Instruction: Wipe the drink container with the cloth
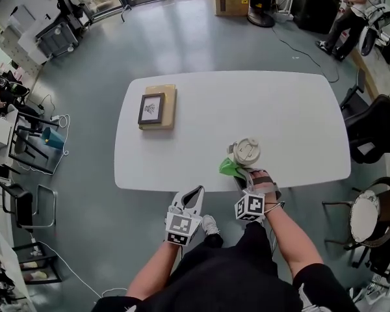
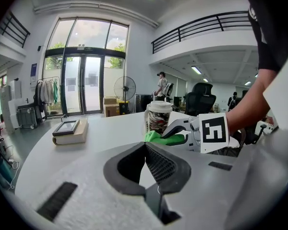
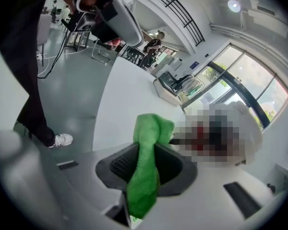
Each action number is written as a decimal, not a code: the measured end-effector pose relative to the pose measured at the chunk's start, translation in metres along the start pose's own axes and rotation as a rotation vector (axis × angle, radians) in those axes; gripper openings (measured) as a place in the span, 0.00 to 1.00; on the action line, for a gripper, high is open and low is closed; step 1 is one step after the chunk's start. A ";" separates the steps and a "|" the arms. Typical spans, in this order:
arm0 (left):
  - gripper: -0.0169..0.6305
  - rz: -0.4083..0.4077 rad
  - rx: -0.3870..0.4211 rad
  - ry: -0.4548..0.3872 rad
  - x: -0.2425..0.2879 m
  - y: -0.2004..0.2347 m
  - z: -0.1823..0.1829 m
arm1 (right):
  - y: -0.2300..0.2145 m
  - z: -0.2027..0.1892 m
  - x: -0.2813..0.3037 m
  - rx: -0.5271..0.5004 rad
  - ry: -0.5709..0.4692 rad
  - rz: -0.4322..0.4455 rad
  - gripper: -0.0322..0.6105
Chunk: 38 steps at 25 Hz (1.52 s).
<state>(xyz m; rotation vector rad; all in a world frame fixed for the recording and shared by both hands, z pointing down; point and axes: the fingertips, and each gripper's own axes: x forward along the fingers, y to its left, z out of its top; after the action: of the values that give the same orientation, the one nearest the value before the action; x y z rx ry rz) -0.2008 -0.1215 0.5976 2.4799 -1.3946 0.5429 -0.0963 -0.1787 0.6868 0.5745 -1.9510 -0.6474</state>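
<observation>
Right claw (image 3: 146, 163) is clamped on the green cloth (image 3: 145, 176). We see the fabric bunched betw. both pads, a tuft poking out past the tips and the rest trailing back toward the cam. That tuft is up against the side of the drink container (image 1: 245, 152), a lidded paper cup standing upright nr the front edge of the white worktop (image 1: 292, 109), right of centre. From the head view the cloth sits on the cup's left-front side, low by the base. Left claw (image 2: 145, 147) is pressed together w/ nothing in it, tips meeting in a point. We see it hanging right at the front edge, left of the cup and apart from it, pointing across the worktop. Toward the far-left corner we've got a book (image 1: 169, 109) lying flat w/ a small framed picture (image 1: 151, 108) on top, well apart from cup and cloth.
</observation>
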 end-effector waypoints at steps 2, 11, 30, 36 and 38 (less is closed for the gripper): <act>0.05 0.003 0.001 0.007 -0.003 -0.002 -0.001 | 0.004 -0.005 0.004 -0.001 0.012 0.015 0.21; 0.05 0.026 -0.025 0.031 -0.010 -0.001 -0.012 | 0.017 -0.010 0.013 0.006 0.023 0.065 0.22; 0.05 -0.030 -0.014 0.017 0.012 -0.026 -0.003 | -0.104 0.041 -0.143 0.876 -0.457 -0.267 0.22; 0.05 -0.052 0.003 0.011 0.019 -0.034 0.002 | -0.127 -0.004 -0.155 1.513 -0.654 -0.267 0.22; 0.05 -0.058 0.005 0.010 0.021 -0.037 0.004 | -0.132 -0.013 -0.154 1.596 -0.688 -0.256 0.22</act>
<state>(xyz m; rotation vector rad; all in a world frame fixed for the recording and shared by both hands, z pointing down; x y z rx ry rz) -0.1580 -0.1201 0.6015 2.5094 -1.3153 0.5465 -0.0033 -0.1822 0.5063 1.7053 -2.7952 0.9077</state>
